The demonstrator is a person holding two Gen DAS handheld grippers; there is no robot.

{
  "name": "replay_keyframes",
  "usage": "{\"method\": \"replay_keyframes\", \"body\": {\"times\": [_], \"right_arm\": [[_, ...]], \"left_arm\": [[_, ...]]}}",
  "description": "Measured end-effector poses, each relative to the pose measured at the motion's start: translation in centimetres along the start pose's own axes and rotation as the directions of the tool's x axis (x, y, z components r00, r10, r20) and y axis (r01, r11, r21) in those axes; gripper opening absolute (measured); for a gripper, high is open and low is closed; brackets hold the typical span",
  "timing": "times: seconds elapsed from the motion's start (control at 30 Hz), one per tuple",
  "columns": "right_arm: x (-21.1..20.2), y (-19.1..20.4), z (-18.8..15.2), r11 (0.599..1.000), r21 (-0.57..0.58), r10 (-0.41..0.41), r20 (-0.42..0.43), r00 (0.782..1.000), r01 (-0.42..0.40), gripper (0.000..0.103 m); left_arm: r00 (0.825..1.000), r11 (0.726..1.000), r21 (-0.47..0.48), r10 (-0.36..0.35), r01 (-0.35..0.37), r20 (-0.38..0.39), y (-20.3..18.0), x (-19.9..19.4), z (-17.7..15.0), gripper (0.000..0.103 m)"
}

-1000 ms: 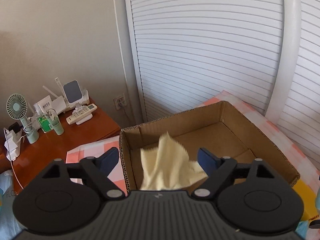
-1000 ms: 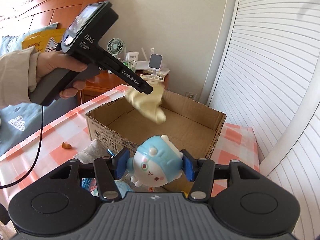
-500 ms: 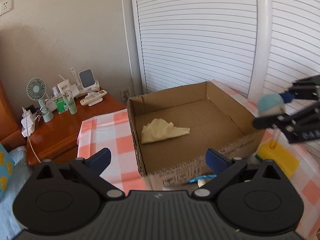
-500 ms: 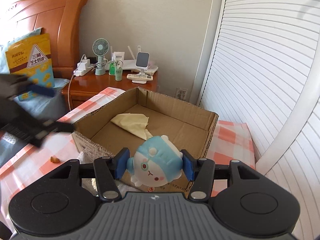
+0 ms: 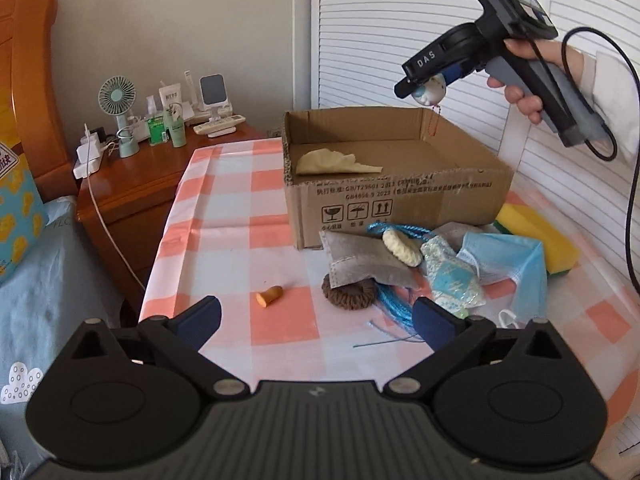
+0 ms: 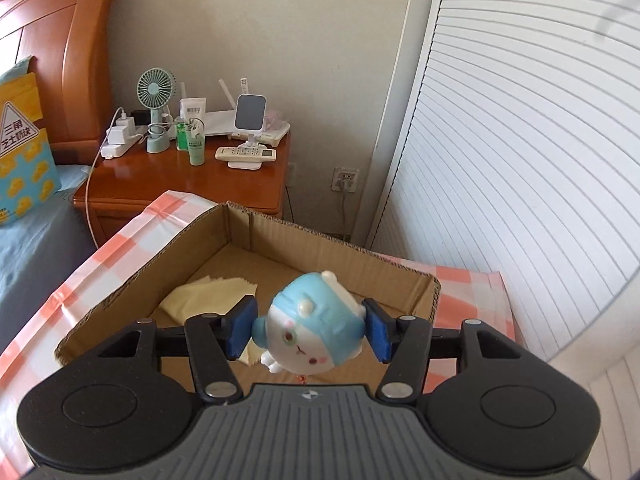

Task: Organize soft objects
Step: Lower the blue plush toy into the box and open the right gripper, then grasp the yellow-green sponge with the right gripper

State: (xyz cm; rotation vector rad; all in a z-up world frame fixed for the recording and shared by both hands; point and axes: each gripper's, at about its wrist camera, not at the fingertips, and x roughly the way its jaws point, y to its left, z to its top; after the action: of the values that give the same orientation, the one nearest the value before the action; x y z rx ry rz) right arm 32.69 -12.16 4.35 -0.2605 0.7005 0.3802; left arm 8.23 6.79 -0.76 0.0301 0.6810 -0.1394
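My right gripper [image 6: 310,330] is shut on a blue and white squishy toy [image 6: 310,334] and holds it above the open cardboard box [image 6: 256,236]; it also shows in the left wrist view [image 5: 430,90] over the box's far right corner. A pale yellow cloth [image 5: 334,162] lies inside the box [image 5: 400,196]. My left gripper [image 5: 316,320] is open and empty, low over the checked tablecloth in front of the box. A pile lies ahead of it: a grey pouch [image 5: 360,260], a brown scrunchie [image 5: 350,292], a blue face mask [image 5: 508,260], a yellow sponge [image 5: 536,236], blue cord [image 5: 394,306].
A small orange piece [image 5: 270,294] lies on the cloth [image 5: 236,208] left of the pile. A wooden nightstand [image 6: 192,176] with a fan [image 6: 156,88], bottles and a remote stands at the back left. White louvred doors [image 6: 520,140] stand on the right. The bed [image 5: 44,280] is at the left.
My left gripper let go of the yellow cloth, which now lies in the box, and pulled back and down to the pile. My right gripper carried the toy forward over the box.
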Motion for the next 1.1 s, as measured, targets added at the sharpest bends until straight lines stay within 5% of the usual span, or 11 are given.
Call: {"method": "replay_keyframes", "body": {"times": [0.07,0.3,0.53,0.83,1.1], "right_arm": [[0.7,0.1,0.3,1.0,-0.01,-0.025,-0.002,1.0,0.025,0.075],[-0.5,0.1,-1.0,1.0,-0.002,-0.029,-0.015,0.999,0.029,0.08],[-4.9,0.0,-3.2,1.0,0.005,0.01,0.003,1.0,-0.01,0.102],[-7.5,-1.1,-6.6,0.989,0.075,0.13,-0.049,0.99,-0.126,0.103],[-4.6,-1.9,-9.7,0.976,0.139,0.189,-0.138,0.972,-0.169,0.103]], "left_arm": [[0.999,1.0,-0.003,0.029,-0.029,-0.021,0.1,0.1,-0.6,0.101],[1.0,1.0,-0.02,0.019,-0.02,-0.006,0.4,-0.9,-1.2,0.101],[1.0,1.0,-0.01,-0.005,0.005,0.005,-0.2,-1.2,-1.3,0.101],[1.0,1.0,-0.01,-0.011,0.011,0.005,-0.5,-1.7,-1.4,0.101],[1.0,1.0,-0.002,-0.008,0.008,-0.013,-1.0,-1.4,-1.6,0.101]]}}
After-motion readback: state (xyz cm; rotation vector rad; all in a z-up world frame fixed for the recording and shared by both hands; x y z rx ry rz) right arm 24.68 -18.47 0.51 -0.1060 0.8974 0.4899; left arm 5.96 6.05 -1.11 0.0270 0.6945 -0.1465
